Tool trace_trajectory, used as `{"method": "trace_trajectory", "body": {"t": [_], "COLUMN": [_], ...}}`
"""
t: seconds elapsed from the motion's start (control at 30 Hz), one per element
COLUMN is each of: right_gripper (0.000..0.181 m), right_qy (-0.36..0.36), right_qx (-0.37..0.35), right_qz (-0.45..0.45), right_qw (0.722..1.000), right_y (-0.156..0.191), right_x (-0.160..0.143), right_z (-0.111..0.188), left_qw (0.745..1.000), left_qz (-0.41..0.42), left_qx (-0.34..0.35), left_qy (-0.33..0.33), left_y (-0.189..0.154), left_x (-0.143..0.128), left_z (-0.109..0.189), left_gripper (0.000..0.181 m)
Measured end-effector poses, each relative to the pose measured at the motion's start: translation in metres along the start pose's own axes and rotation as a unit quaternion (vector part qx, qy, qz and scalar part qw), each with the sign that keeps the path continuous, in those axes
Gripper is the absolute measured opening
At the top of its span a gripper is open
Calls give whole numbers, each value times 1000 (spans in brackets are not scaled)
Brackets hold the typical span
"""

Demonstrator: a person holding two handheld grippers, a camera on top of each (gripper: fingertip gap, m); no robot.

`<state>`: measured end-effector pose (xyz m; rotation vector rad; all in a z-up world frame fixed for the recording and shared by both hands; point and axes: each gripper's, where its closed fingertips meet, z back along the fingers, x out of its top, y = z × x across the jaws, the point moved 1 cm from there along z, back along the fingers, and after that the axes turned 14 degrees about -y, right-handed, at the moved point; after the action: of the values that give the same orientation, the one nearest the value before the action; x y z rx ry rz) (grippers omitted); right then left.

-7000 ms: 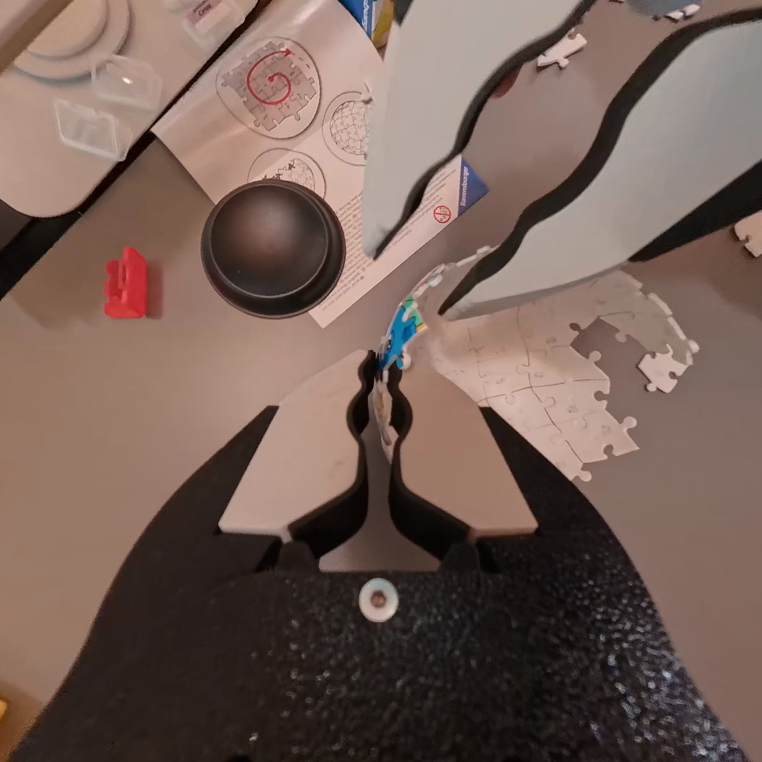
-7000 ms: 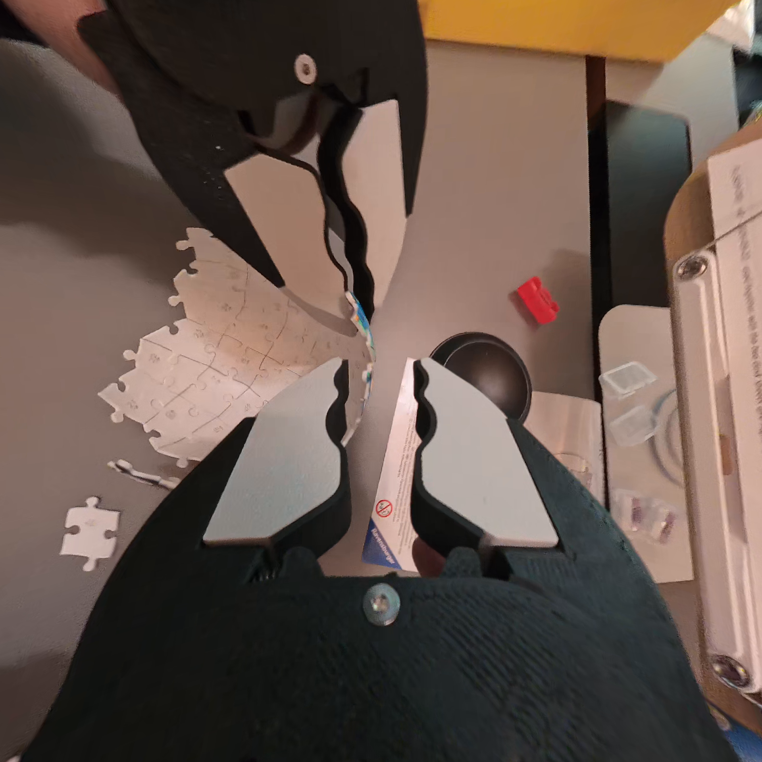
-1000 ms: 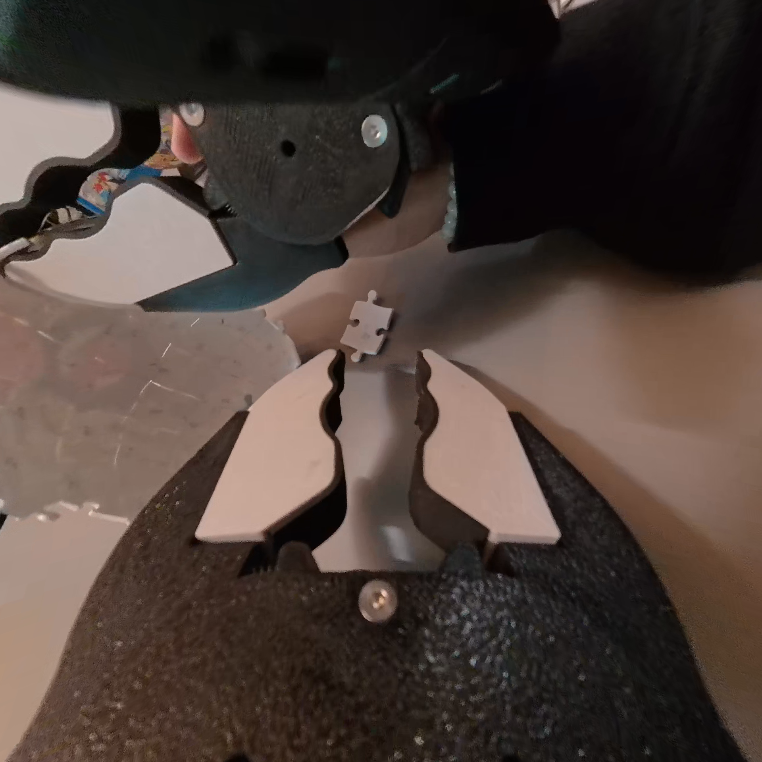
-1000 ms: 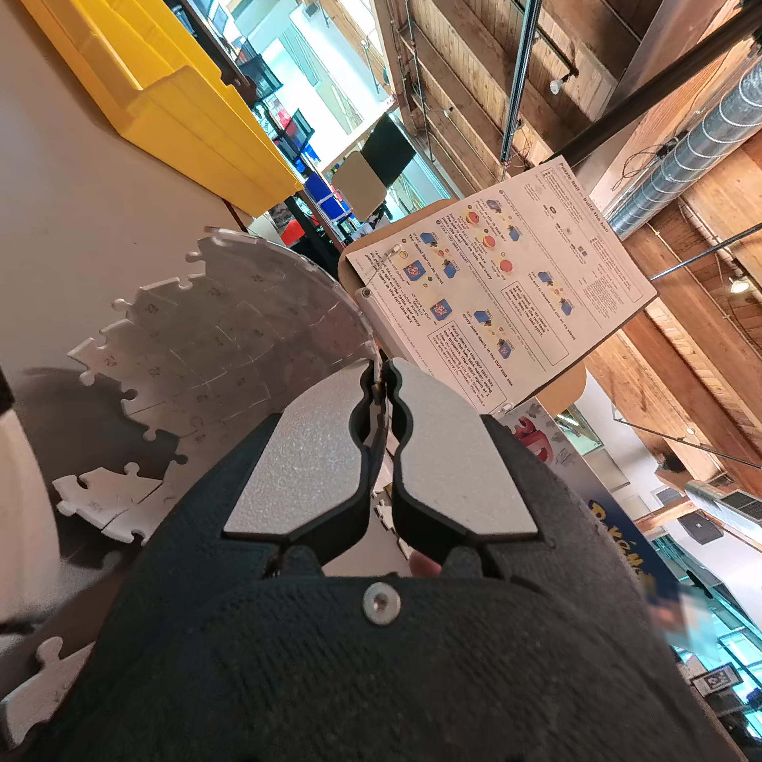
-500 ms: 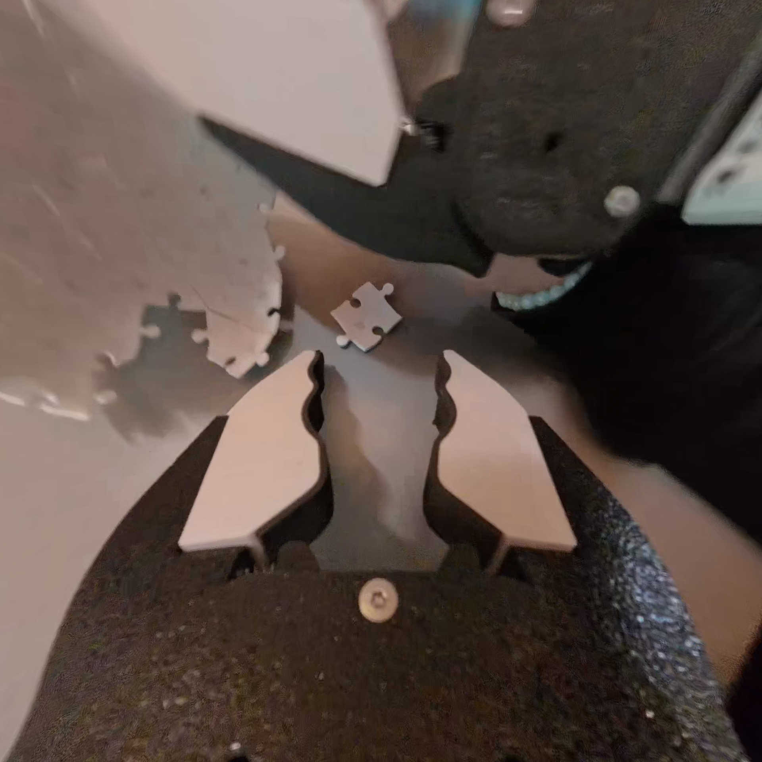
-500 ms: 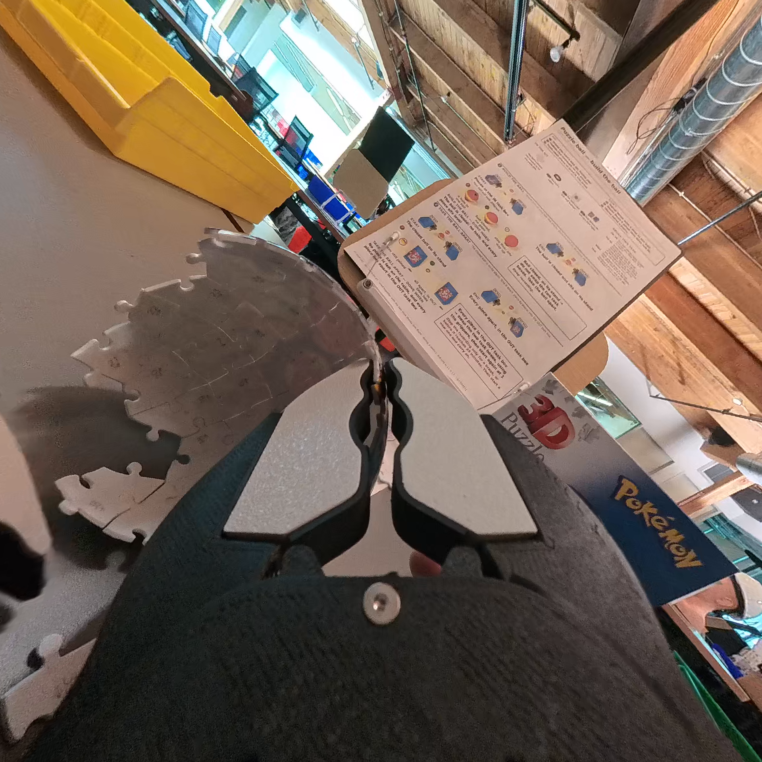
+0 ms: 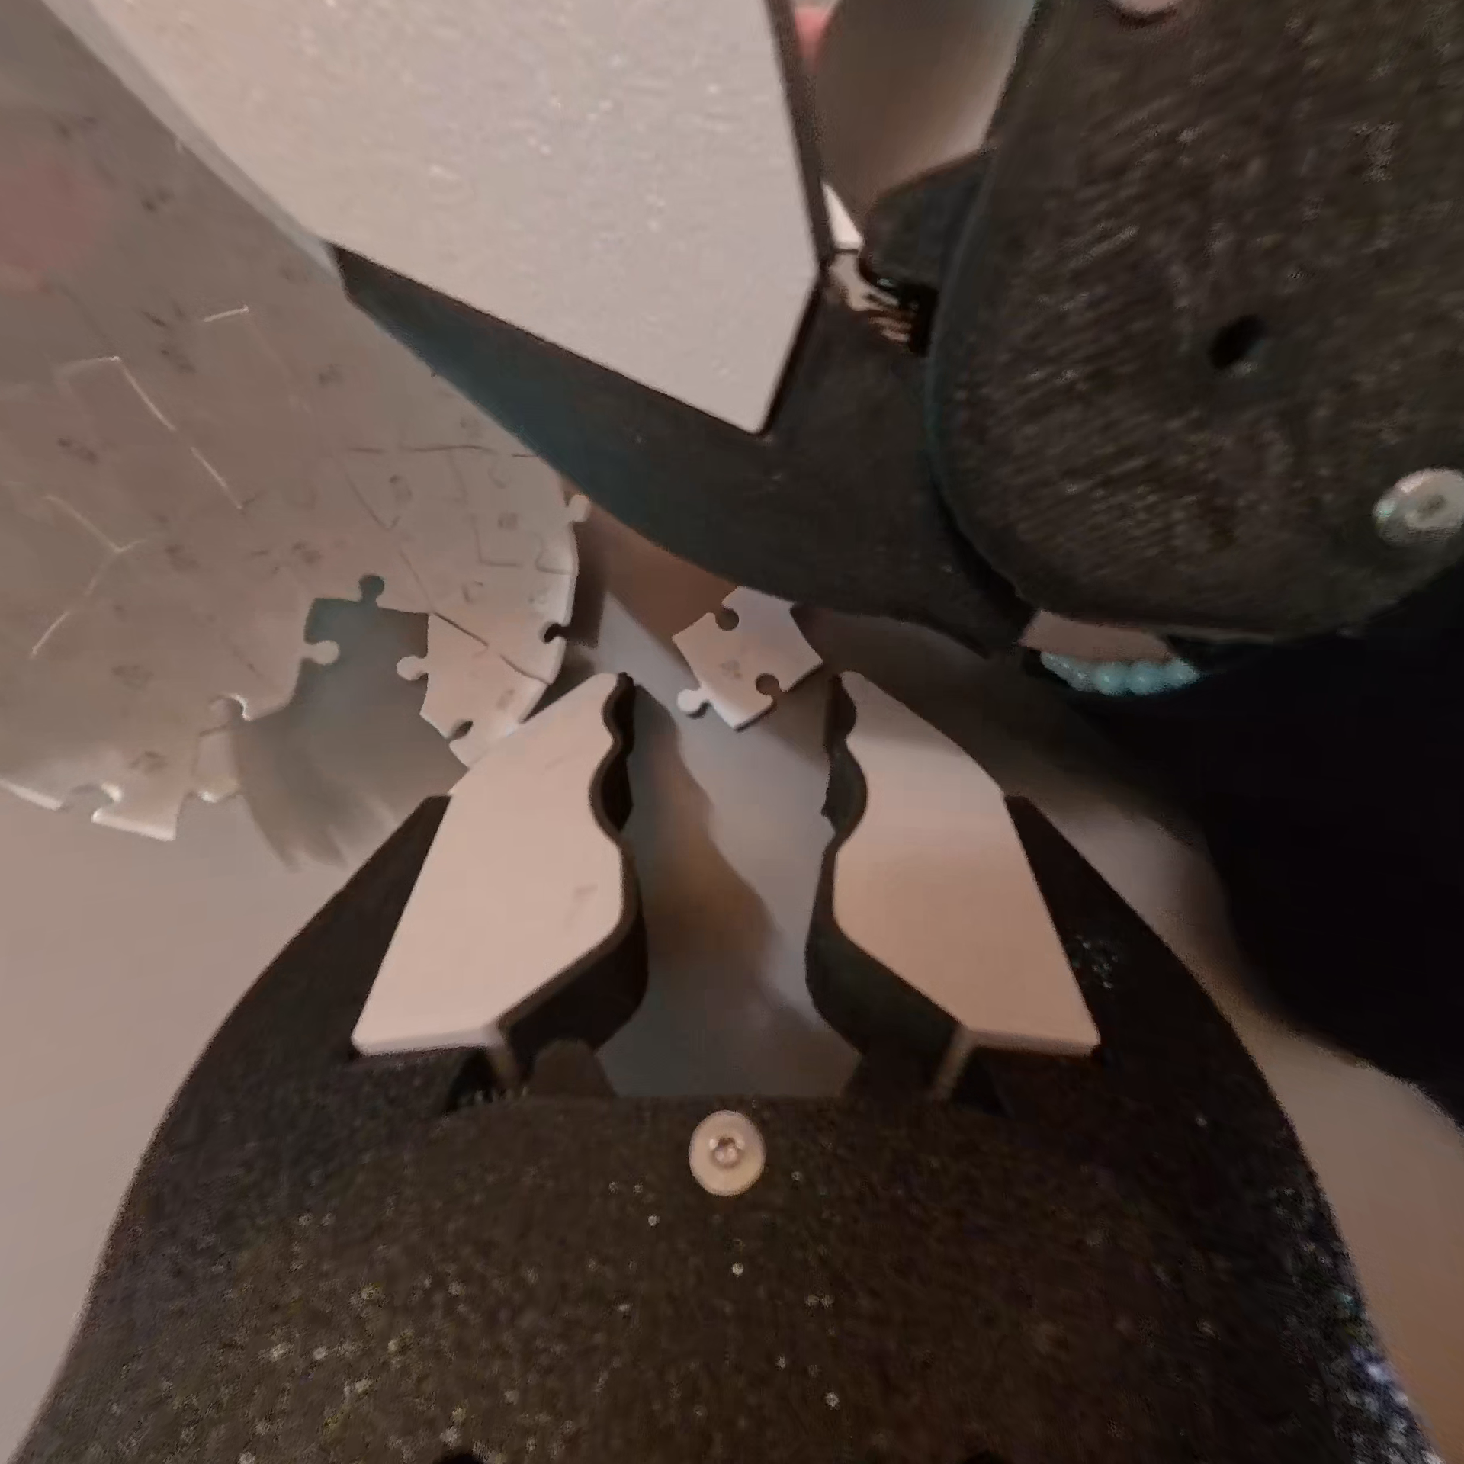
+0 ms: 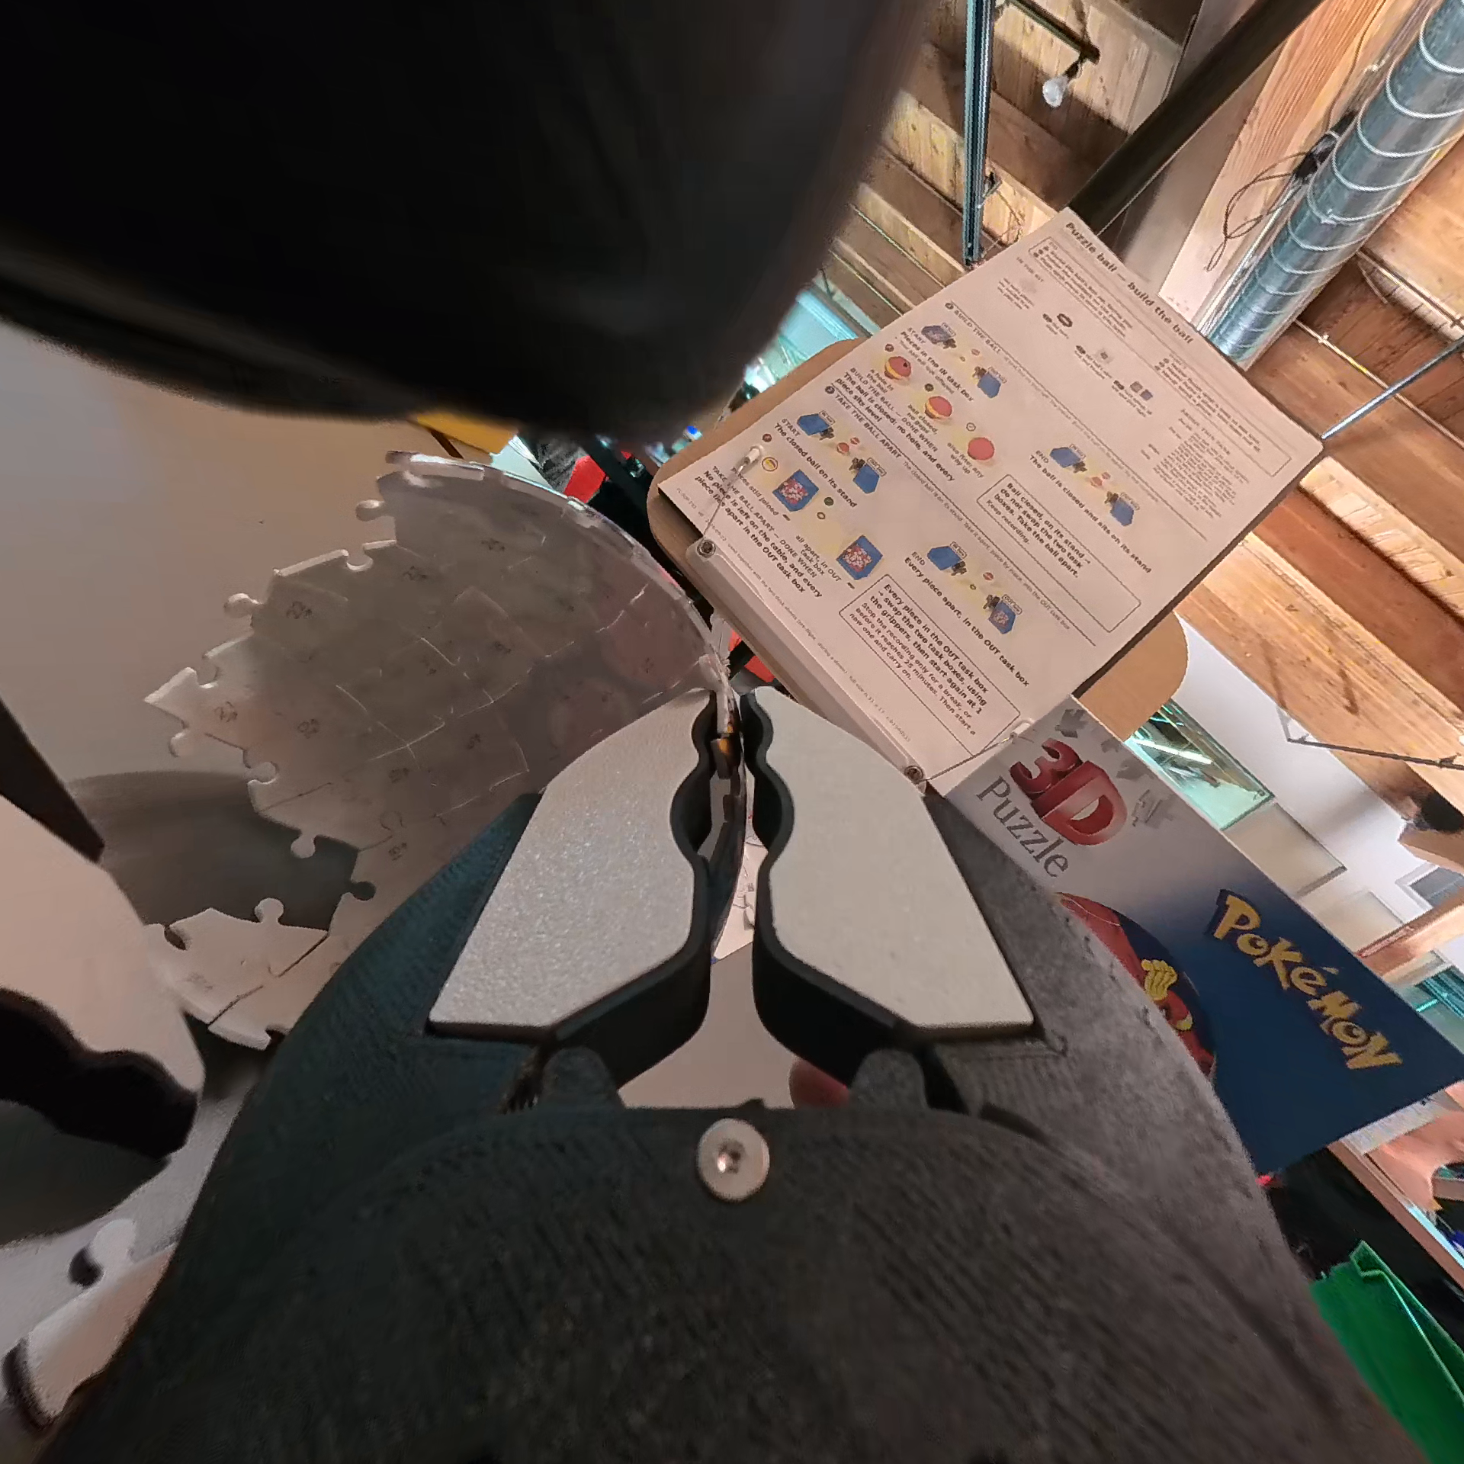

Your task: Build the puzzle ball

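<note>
The shell (image 8: 444, 681), a curved sheet of joined grey puzzle pieces showing its unprinted back, is being held up off the counter (image 8: 158, 507), tilted on edge. The right tongs (image 8: 733, 725) are pinching its rim, their tips closed on the thin edge, with the sheet fanning out to the left of them. A notch shaped like one missing piece is showing in the shell's lower edge (image 7: 348, 634). In the left wrist view the shell (image 7: 238, 507) is filling the upper left, casting a shadow on the counter (image 7: 119, 990) beneath it.

A loose piece (image 7: 745, 661), also grey side up, is lying flat on the counter just beyond the left tongs (image 7: 729, 697). These tongs are standing moderately wide with nothing between them, their tips flanking the near corner of the piece; whether they are touching it I cannot tell. The right tongs' body (image 7: 1109, 356) is looming above the piece, and a beaded bracelet (image 7: 1117, 673) and dark sleeve (image 7: 1307, 832) are showing at the right.

Behind the shell, a clipboard (image 8: 990, 515) with an instruction sheet is standing upright, and a blue puzzle box (image 8: 1204, 935) is leaning just below it. Wooden beams (image 8: 1347, 618) and a metal duct (image 8: 1331, 158) are running overhead. Another loose piece (image 8: 63, 1315) is lying at the lower left.
</note>
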<state>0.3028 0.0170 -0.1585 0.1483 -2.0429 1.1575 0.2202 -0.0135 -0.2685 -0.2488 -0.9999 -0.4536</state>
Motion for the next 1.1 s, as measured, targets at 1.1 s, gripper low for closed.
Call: {"method": "trace_trajectory", "body": {"t": [1.1], "right_gripper": [4], "right_qy": [-10], "right_qx": [17], "right_qz": [140], "right_qw": [990], "right_y": [12], "right_x": [17], "right_z": [-1], "left_qw": [988], "left_qz": [-55], "left_qx": [123], "left_qy": [-73], "left_y": [73], "left_x": [2], "left_z": [39], "left_gripper": [26]}}
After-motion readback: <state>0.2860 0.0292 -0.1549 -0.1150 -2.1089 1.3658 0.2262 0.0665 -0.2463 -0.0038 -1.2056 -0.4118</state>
